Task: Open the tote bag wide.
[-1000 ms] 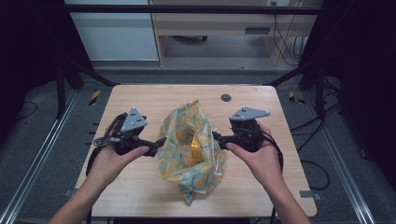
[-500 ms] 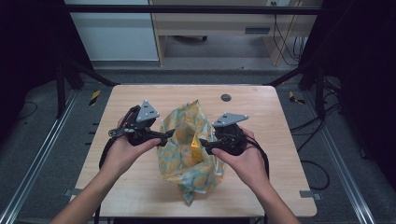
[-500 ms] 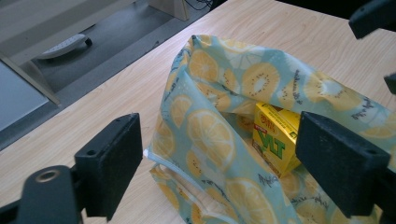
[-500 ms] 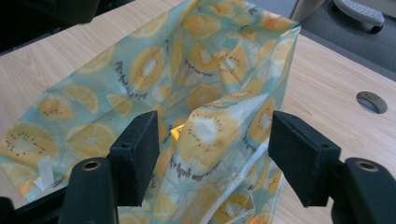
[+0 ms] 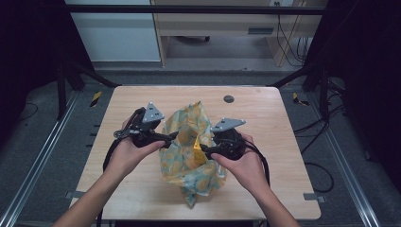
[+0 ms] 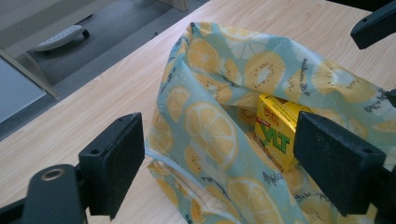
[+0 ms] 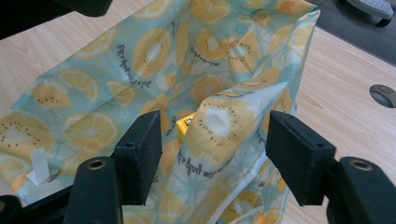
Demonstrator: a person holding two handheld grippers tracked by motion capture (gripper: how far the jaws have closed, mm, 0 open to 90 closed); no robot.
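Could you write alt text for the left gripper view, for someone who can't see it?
A fruit-print fabric bag lies on a wooden table with a yellow drink carton showing inside its opening. The left gripper frames it with two open black jaws.

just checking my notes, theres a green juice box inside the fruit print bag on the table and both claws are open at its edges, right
Not quite: the juice box is yellow, not green; only its lettering is green, as the left gripper view shows. The rest stands: it sits inside the fruit print bag on the table, with the left claw and right claw both open at the bag's edges.
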